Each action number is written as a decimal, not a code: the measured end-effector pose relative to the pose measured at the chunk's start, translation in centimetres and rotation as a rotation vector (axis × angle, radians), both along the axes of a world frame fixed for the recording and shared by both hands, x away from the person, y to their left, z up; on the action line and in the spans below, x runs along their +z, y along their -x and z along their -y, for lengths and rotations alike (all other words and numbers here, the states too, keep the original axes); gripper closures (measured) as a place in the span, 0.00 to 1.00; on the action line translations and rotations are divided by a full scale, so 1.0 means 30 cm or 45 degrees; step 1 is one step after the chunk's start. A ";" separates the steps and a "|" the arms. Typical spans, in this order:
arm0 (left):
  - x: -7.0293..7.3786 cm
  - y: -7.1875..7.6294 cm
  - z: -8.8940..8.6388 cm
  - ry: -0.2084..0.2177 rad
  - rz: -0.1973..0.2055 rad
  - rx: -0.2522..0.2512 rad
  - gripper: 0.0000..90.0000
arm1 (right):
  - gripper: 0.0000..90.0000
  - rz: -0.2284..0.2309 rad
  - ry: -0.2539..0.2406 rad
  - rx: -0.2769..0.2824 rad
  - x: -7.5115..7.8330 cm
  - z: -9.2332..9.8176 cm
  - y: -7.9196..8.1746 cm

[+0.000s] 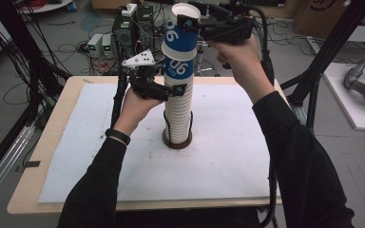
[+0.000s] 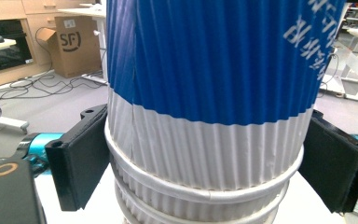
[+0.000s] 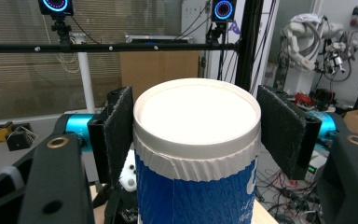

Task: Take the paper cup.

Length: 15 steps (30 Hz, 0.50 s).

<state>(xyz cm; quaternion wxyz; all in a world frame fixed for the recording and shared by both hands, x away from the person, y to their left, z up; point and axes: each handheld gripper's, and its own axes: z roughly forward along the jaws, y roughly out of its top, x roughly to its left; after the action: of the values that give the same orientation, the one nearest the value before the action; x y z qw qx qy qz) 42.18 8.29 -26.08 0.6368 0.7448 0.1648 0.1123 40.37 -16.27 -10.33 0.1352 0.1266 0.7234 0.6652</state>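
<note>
The top cup (image 1: 181, 33), an upside-down paper cup with a blue ribbed sleeve and a white band at each end, sits at the head of a tall stack of cups (image 1: 178, 111). The stack stands upright on a dark round base (image 1: 177, 141) near the middle of the worktop (image 1: 52, 175), slightly toward its far edge. In the high view the cup's sleeve carries large white figures that read as "06" or "90", and the cup just below it bears the same mark. In the left gripper view, white characters run slantwise across the blue but are too cut off to read.

The right gripper (image 1: 190, 23) lies level at the cup's upturned bottom, and its fingers (image 3: 116, 133) are closed on the white band there, one pad on each side. The right hand (image 1: 240, 59) holds the gripper from below, forearm raised steeply from the near right.

The left gripper (image 1: 178, 90) also lies level, lower down, and its fingers (image 2: 81, 158) clamp the stack at the rolled rims under the second blue cup. The left hand (image 1: 133, 107) is raised above the white mat (image 1: 100, 156), with a black band on its wrist.

On the floor beyond, a cardboard box (image 2: 72, 44) is printed "SF".
</note>
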 end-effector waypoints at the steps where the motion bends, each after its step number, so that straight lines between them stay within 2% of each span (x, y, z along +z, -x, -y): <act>1: 0.000 0.000 0.001 0.005 -0.001 0.000 0.13 | 0.35 0.019 -0.007 -0.005 0.013 0.003 0.006; 10: 0.002 0.000 0.002 -0.003 0.000 0.001 0.13 | 0.35 0.056 -0.036 -0.006 0.056 0.018 0.032; 15: 0.003 -0.001 0.000 -0.008 -0.001 -0.002 0.13 | 0.35 0.067 -0.026 0.001 0.075 0.033 0.046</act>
<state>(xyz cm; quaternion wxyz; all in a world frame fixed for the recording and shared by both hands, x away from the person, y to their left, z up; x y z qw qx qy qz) 42.19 8.28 -26.00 0.6345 0.7470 0.1640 0.1118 39.00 -17.26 -8.08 0.1524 0.1101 0.7129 0.6756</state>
